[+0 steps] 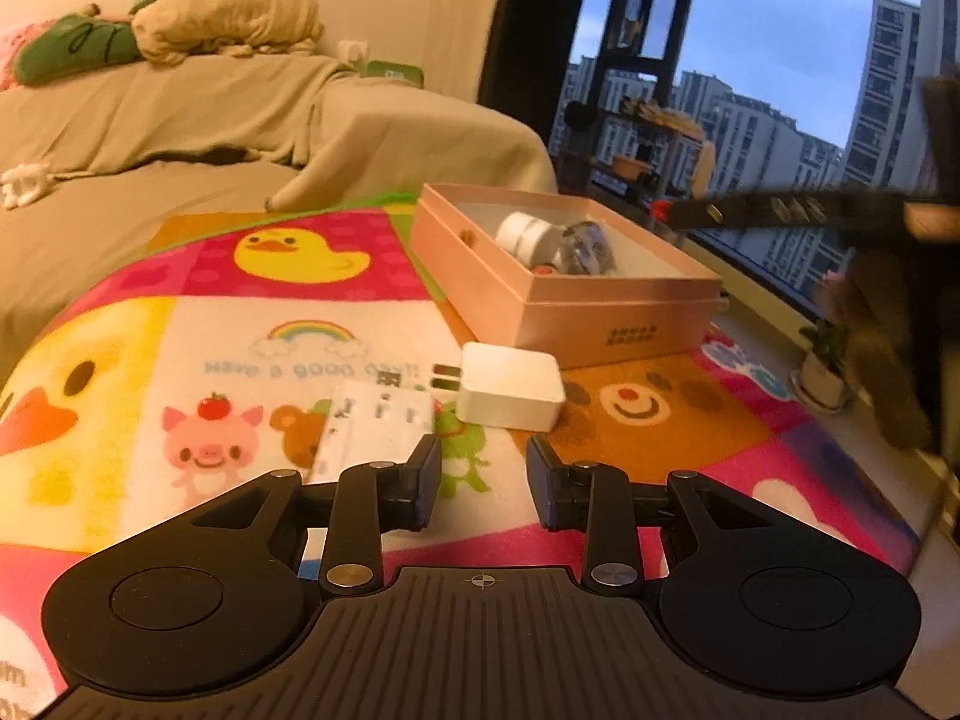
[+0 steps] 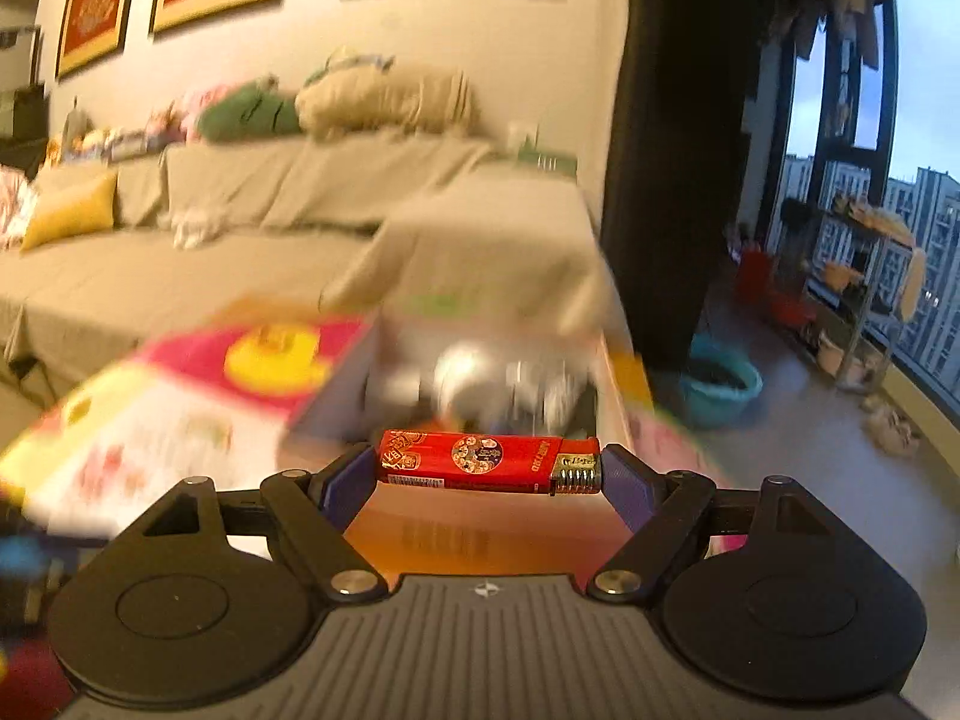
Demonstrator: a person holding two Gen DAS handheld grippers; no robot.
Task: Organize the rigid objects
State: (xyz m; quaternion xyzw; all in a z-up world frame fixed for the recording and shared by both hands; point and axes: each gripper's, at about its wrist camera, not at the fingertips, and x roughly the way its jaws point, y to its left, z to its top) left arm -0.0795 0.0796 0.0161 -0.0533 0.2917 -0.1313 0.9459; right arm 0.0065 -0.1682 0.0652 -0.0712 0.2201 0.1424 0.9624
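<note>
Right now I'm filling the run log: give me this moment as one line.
right gripper: red lighter held crosswise | left gripper: nothing between fingers | pink box: open, items inside | white charger: on mat

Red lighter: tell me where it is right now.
In the right wrist view, the red lighter lies crosswise between the right gripper jaws, held lengthwise just in front of the pink box.

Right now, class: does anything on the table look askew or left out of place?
Two white pieces lie loose on the cartoon cloth outside the pink box: a square charger and a flat white adapter lying askew. The red lighter sits crosswise between the right gripper's jaws, not yet boxed.
</note>
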